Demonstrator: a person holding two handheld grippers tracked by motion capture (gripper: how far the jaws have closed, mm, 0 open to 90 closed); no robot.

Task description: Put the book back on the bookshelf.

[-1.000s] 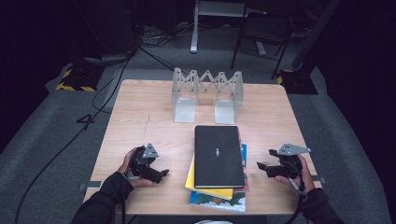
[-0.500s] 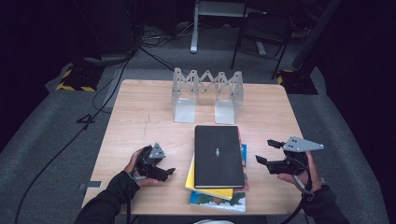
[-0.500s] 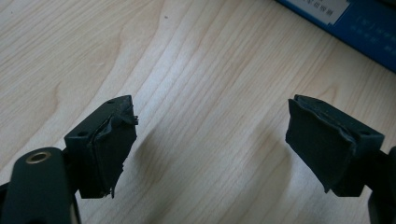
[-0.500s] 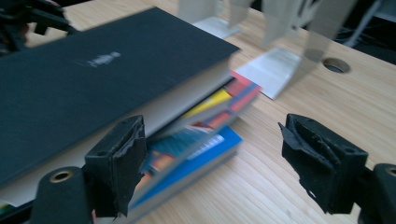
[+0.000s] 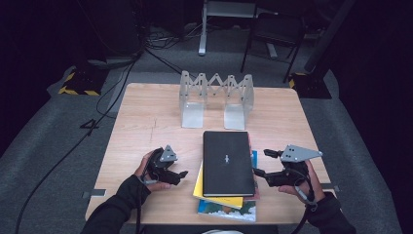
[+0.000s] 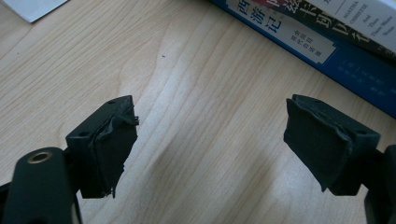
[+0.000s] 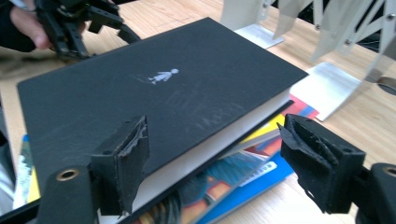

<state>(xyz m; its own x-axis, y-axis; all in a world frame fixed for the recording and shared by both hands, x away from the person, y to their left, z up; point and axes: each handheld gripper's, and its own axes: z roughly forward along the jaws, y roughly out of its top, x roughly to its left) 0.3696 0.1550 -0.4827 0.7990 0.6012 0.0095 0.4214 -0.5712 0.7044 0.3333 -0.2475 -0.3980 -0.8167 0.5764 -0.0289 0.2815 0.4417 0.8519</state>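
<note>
- a black book (image 5: 228,162) is seen lying flat on top of a stack of books (image 5: 225,204) at the near middle of the wooden surface (image 5: 146,122), with a small white figure printed on its cover.
- the left tongs (image 5: 180,174) are held just left of the stack, low over the bare wood; their jaws have just been closing a little but are spread, and nothing is caught between them.
- in the left gripper view, a blue book spine (image 6: 327,51) with printed characters is seen beyond the jaws.
- the right tongs (image 5: 260,163) are held at the stack's right edge, raised off the surface, jaws spread and pinching nothing; the black book's corner is seen near one jaw.
- a folding metal book rack (image 5: 216,97) is set behind the stack, apart from it.
</note>
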